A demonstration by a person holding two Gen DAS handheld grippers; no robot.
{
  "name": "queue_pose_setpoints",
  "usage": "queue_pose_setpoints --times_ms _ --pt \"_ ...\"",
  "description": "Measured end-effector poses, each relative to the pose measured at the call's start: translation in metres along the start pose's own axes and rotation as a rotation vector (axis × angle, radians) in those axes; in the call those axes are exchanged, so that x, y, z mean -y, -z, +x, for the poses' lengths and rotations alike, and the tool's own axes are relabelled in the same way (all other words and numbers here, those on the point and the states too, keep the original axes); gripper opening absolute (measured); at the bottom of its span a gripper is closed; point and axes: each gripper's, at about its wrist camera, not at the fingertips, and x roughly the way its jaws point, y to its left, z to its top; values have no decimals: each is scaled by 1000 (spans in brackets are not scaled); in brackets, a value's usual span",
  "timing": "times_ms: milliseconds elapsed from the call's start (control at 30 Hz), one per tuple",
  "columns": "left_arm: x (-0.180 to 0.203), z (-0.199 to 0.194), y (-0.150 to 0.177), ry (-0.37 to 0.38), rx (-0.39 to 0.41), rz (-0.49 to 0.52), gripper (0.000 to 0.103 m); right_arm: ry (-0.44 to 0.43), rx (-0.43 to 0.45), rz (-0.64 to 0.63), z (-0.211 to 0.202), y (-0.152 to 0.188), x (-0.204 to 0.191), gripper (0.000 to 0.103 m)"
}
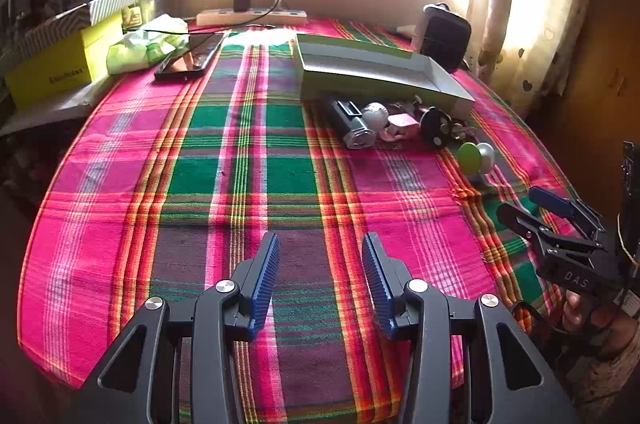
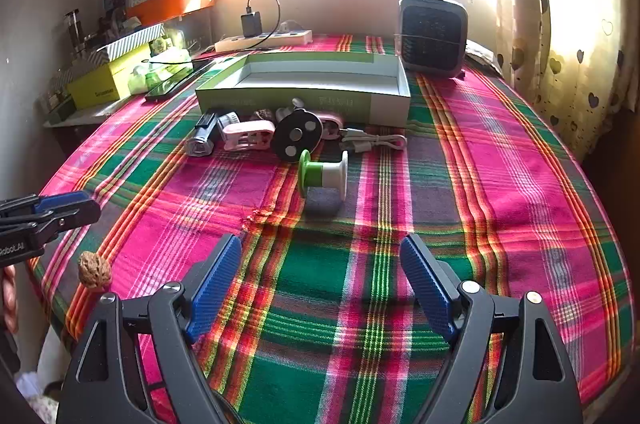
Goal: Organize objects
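Observation:
A shallow green and white box (image 2: 280,102) lies open at the back of the plaid-covered table (image 2: 500,184). In front of it are a black flashlight (image 2: 202,138), a pink clip (image 2: 248,136), a black disc (image 2: 298,136), a white cable (image 2: 372,142) and, nearer, a green and white spool (image 2: 324,174). My right gripper (image 2: 320,264) hovers open and empty over the cloth, short of the spool. My left gripper (image 1: 320,264) is also open and empty, over bare cloth left of the box (image 1: 360,80), the spool (image 1: 476,156) and the right gripper (image 1: 520,202).
A walnut (image 2: 94,270) rests near the table's left edge, below the left gripper (image 2: 86,210). A small grey fan (image 2: 432,36), a power strip with a charger (image 2: 264,40) and a dark tablet (image 2: 176,84) sit at the back. Yellow boxes (image 1: 60,68) crowd the left; a curtain (image 2: 560,44) hangs right.

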Motion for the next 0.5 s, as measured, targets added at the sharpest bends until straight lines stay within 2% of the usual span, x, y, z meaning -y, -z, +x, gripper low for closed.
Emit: queue_pose_setpoints --times_ms 333,500 --pt "23 -15 23 95 19 98 42 -3 14 20 -5 2 5 82" --pt "23 -13 27 123 30 77 42 -9 6 20 -3 5 4 82"
